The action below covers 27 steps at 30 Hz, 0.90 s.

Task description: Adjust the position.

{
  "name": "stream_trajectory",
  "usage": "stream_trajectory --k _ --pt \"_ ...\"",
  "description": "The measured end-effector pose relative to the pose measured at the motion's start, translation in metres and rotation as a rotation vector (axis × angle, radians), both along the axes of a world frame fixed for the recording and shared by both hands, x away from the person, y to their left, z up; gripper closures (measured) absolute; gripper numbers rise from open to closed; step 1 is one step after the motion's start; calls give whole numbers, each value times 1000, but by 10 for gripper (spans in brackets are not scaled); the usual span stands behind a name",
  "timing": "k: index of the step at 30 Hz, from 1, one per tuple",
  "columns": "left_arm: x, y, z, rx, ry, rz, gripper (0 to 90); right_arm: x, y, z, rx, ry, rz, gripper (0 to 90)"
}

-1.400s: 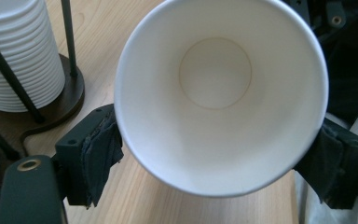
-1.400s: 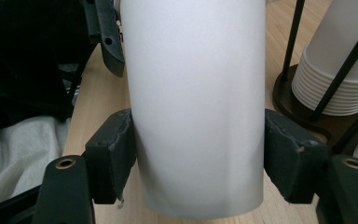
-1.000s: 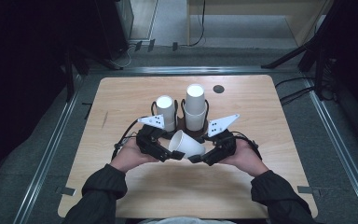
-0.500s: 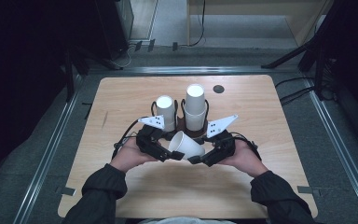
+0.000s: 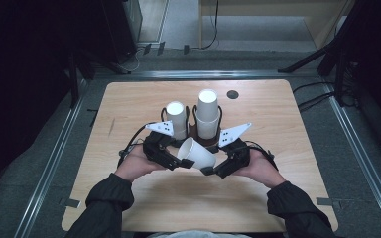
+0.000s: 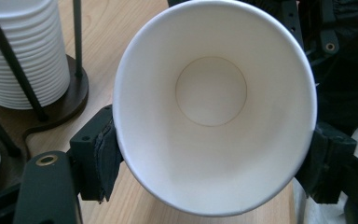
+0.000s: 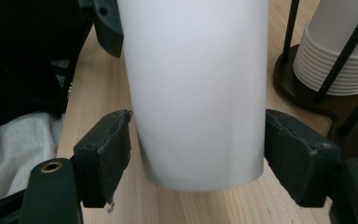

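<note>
Seen from the high view, a person holds a single white paper cup (image 5: 196,152) on its side above the wooden surface (image 5: 129,114), between the left tool (image 5: 181,162) and the right tool (image 5: 207,170), just in front of a dark wire rack (image 5: 213,144) that carries two stacks of cups (image 5: 207,113). The cup's mouth faces the left tool and its base the right one; it is off the stacks but not yet set down anywhere. In the left gripper view the cup's open rim (image 6: 214,105) sits between the left tool's jaws, the pads pressing its wall on both sides, so this tool appears to carry it, spread wide around the rim. In the right gripper view the cup's closed base end (image 7: 198,93) hangs between the right tool's jaws, which have just been opening; a gap shows on each side and the pads stand clear of the wall. The judgement: one cup is separated and handed to the left tool; placing it remains to be done.
</note>
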<state>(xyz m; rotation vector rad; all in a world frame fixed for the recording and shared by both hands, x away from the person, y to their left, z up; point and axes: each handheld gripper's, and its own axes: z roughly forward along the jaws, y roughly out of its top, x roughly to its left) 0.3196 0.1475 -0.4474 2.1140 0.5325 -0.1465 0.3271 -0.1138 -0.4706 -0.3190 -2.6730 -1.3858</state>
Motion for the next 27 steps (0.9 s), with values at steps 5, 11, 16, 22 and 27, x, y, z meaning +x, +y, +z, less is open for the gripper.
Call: stream_trajectory --k 5,11,16,22,27 --pt "1 6 3 14 -5 23 212 0 -1 -1 -19 -8 -18 245" --pt "2 11 7 33 -21 44 212 0 -4 -2 -34 -9 -32 245" --pt "2 16 11 60 -28 45 212 1 -8 -2 -31 -17 -51 245" --pt "5 20 10 106 -32 71 212 1 -12 -3 -31 -26 -98 245" --pt "7 22 9 129 -25 67 212 1 -17 -4 -37 -28 -136 244"
